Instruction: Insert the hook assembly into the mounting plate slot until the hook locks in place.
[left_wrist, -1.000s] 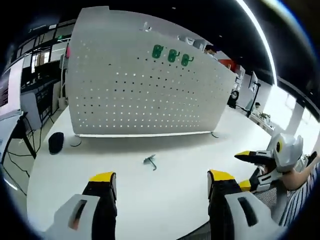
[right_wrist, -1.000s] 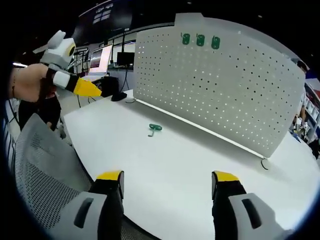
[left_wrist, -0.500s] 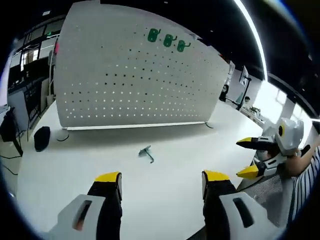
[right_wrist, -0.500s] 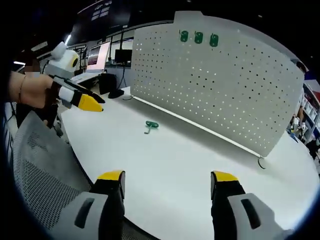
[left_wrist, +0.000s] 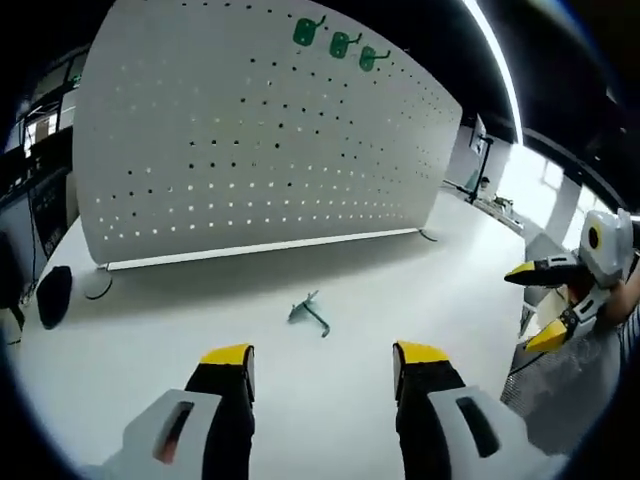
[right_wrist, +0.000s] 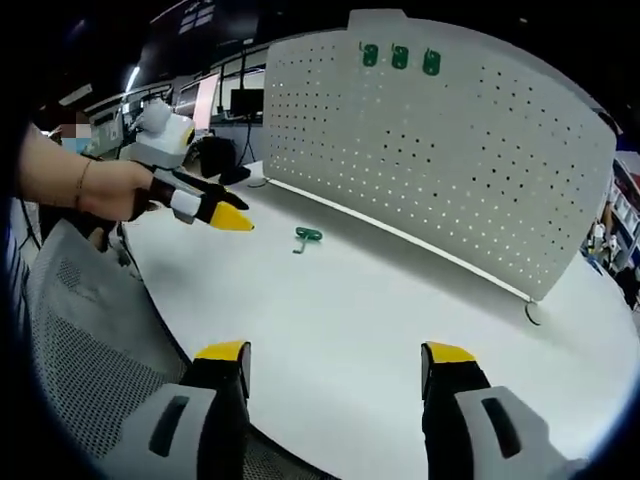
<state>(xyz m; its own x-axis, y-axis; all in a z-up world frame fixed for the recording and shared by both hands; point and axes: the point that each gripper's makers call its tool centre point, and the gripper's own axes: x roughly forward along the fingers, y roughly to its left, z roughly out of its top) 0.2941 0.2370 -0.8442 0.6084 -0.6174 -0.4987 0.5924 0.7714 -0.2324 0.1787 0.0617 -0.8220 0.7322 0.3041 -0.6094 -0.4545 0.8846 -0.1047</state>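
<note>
Two grippers have drawn nearer the work since a second ago: in the left gripper view the pegboard (left_wrist: 260, 140) looms larger and the green hook (left_wrist: 310, 313) lies closer ahead of the left gripper (left_wrist: 322, 357), while in the right gripper view that same gripper (right_wrist: 232, 218), held in a person's hand (right_wrist: 115, 188), has come in from the left over the white table (right_wrist: 400, 330) towards the hook (right_wrist: 306, 237). The hook itself lies loose and flat on the table, in front of the upright pegboard and apart from it, touched by neither gripper. Three more green hooks (right_wrist: 400, 57) hang in a row near the board's top edge. Both jaws of the left gripper stand parted with nothing between them, and the right gripper (right_wrist: 338, 353) is likewise spread and empty, hanging over the table's near edge beside a grey mesh chair (right_wrist: 90, 340). Seen from the left gripper view, the right gripper (left_wrist: 548, 305) hovers at the far right, its yellow tips apart.
</note>
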